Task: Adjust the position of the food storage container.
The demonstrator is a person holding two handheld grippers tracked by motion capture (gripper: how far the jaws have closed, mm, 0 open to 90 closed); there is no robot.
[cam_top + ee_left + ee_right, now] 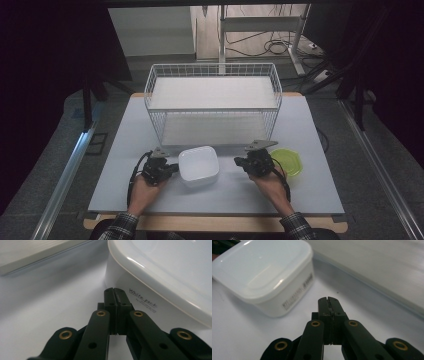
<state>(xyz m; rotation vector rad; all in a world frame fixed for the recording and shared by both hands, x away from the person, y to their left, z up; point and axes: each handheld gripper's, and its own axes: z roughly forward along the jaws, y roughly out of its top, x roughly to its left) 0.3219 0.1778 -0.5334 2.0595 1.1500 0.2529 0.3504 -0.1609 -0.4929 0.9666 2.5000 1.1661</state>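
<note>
- Here, a white box (198, 163) with its lid on sits on the desk (120, 150), just in front of the wire basket (213, 100).
- The left hand-held gripper (172, 167) is just beside the white box, on its left side. Its jaws are pressed together and hold nothing.
- In the left gripper view, the left hand-held gripper's tip (115, 291) is almost at the wall of the white box (160, 277). I cannot tell if it touches.
- The right hand-held gripper (239, 161) is near the white box, on its right side, with a small gap between them. Its jaws are pressed together too, with nothing in them.
- In the right gripper view, the white box (265, 275) lies ahead of the right hand-held gripper (328, 299) and off to one side.
- So the white box lies between the two, and the left one looks nearer.
- The white box is nearly square with round corners, so it has no real long side.
- Its lid is shut, so I cannot see what is inside.
- The wire basket behind the white box has two flat white shelves, and nothing sits on them.
- A green lid or dish (287, 162) lies on the desk to the right of the white box, partly behind the right hand. It looks empty.
- I think both need to open before they can grab the white box.
</note>
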